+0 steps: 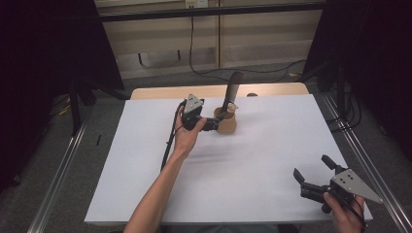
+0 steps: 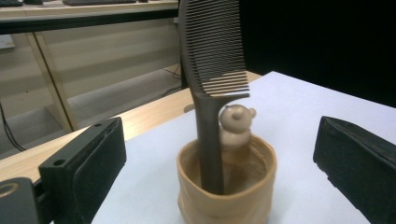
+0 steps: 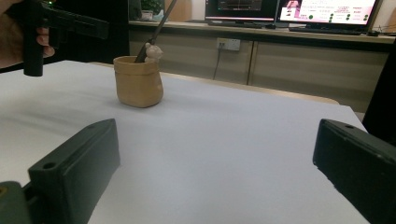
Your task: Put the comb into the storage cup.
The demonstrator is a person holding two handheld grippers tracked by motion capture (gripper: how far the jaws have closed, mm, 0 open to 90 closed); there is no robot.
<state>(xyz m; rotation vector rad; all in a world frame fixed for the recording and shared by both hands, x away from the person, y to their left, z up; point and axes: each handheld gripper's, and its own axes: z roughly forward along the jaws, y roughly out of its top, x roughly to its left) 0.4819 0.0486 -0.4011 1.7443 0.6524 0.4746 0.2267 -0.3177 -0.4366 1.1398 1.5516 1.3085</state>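
Observation:
A tan cup (image 1: 227,124) with a small bear figure (image 2: 236,123) on its rim stands at the back middle of the white sheet. A dark comb (image 1: 231,92) stands in it, handle down, teeth up. In the left gripper view the cup (image 2: 227,186) and comb (image 2: 212,60) sit just ahead between the wide jaws, which touch neither. My left gripper (image 1: 213,124) is open, just left of the cup. At the front right corner my right gripper (image 1: 311,171) is open, nothing between its jaws; from there the cup (image 3: 138,81) is far off.
The white sheet (image 1: 272,145) covers a wooden table (image 1: 160,92) whose back edge shows behind the cup. Cables run on the floor behind. Metal rails flank both sides. Monitors (image 3: 327,10) stand on a far desk in the right gripper view.

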